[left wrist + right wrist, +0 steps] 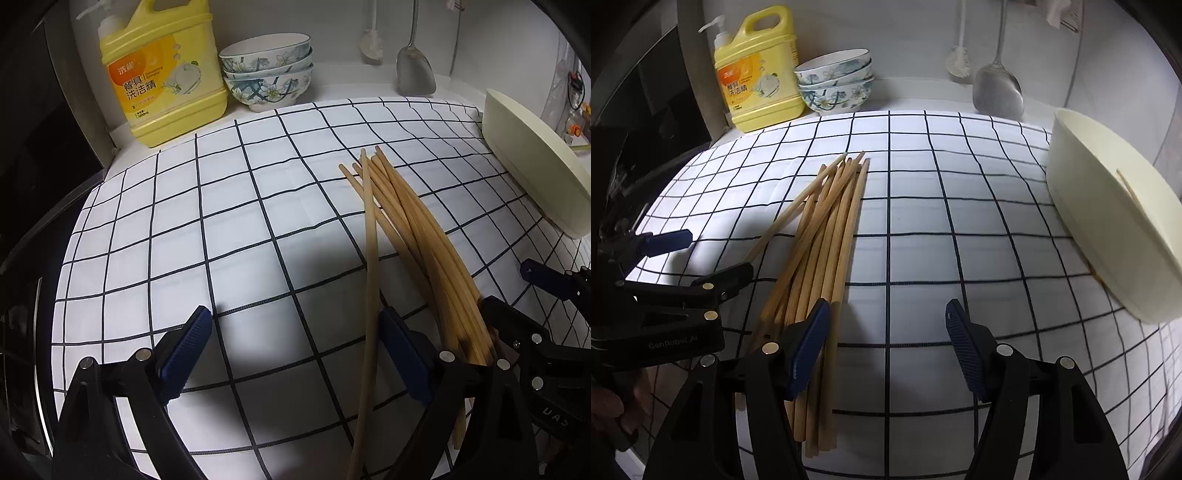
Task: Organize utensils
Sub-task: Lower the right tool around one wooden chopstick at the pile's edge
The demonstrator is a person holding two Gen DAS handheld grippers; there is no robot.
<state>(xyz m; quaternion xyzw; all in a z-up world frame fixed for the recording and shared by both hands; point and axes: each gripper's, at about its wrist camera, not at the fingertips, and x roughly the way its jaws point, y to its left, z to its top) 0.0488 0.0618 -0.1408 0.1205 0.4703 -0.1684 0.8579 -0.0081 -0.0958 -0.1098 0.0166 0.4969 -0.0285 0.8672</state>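
matt wooden chopsticks [827, 236], checked cloth [923, 258]

Wooden chopsticks [406, 221] fanned on checked cloth [221, 221], wide-apart left hand-held gripper [295, 350] just above

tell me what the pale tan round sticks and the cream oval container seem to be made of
The pale tan round sticks: likely bamboo or wood, matte, unvarnished, going by the even tan colour and lack of shine. The cream oval container: probably plastic, with smooth uniform walls and a soft sheen.
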